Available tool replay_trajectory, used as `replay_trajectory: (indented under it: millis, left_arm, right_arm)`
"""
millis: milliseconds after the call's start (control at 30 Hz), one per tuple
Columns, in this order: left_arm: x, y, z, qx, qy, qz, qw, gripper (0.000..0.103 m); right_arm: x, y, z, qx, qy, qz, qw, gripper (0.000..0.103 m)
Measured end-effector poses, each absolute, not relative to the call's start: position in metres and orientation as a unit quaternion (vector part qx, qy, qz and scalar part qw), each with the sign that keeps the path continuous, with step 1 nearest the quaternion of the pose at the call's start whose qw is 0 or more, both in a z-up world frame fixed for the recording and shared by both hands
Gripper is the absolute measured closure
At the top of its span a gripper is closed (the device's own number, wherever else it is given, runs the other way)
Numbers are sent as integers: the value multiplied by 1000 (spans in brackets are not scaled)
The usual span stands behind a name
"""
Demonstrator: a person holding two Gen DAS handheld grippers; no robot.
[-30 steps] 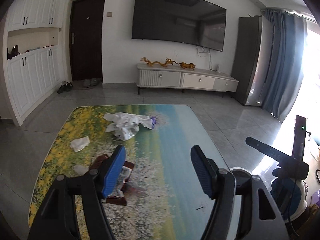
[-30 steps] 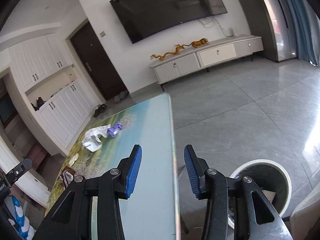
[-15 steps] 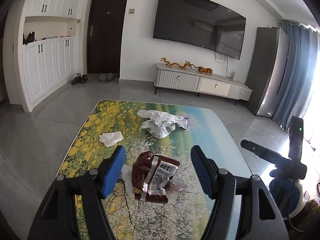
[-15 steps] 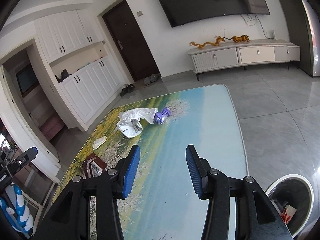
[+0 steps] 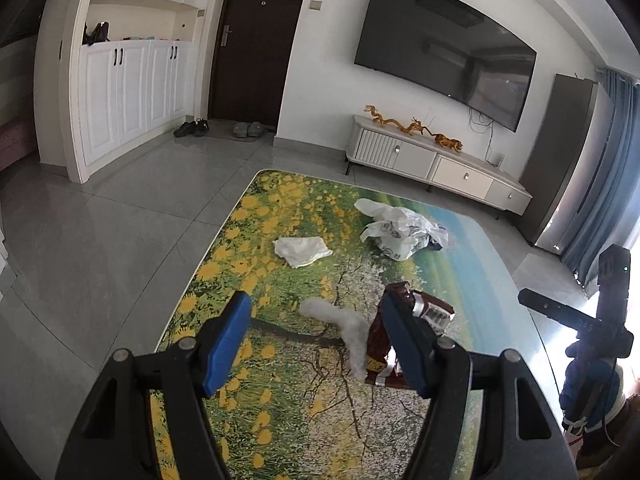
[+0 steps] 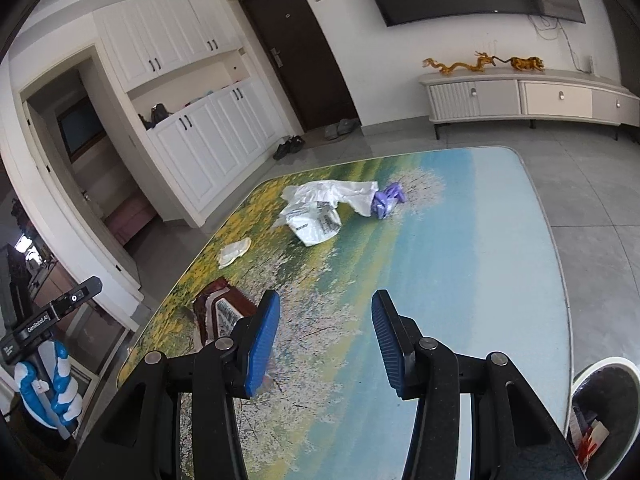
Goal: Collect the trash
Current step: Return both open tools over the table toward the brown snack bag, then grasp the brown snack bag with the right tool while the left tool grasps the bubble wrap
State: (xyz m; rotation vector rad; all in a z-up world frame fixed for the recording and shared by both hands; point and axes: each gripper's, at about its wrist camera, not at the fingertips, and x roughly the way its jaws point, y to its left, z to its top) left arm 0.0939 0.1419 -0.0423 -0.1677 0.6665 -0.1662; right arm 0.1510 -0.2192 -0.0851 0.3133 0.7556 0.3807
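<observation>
Both the left gripper (image 5: 316, 340) and the right gripper (image 6: 326, 340) gaped empty; a crinkled maroon foil snack wrapper (image 5: 416, 320) lay beside a fluffy white tissue (image 5: 344, 328).

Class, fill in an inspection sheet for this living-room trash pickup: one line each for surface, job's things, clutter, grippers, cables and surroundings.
Surface: table with a printed landscape top, its blue half bare.
Job's things: brown snack wrapper, long white scrap beside it, flat tissue, crumpled white plastic bag, purple glove, trash bin on the floor by the table corner, already holding some waste.
Clutter: nothing seen.
Grippers: left gripper open, above the white scrap; right gripper open, empty.
Cables: wires hanging under the TV.
Surroundings: TV cabinet, white cupboards, dark door.
</observation>
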Motion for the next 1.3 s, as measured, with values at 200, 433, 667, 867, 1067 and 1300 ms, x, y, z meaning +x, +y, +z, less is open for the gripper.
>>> replay_trajectory:
  millis: [200, 433, 667, 867, 1067, 1300]
  left_arm:
    - [104, 144, -63, -97, 349, -110, 926, 37]
    - [120, 137, -88, -105, 380, -130, 910, 37]
    - [128, 142, -101, -119, 395, -129, 902, 37]
    - [126, 143, -103, -122, 396, -126, 901, 37]
    - [127, 134, -104, -122, 401, -135, 898, 37]
    - [137, 111, -109, -104, 414, -148, 892, 38]
  right_arm:
    - [175, -182, -105, 162, 398, 241, 870, 56]
    - [200, -143, -122, 156, 425, 286, 845, 56]
    - [215, -121, -141, 158, 446, 315, 823, 59]
    - [212, -116, -134, 170, 423, 353, 817, 96]
    - [205, -123, -115, 180, 393, 359, 827, 97]
    - [191, -162, -91, 196, 353, 339, 850, 97]
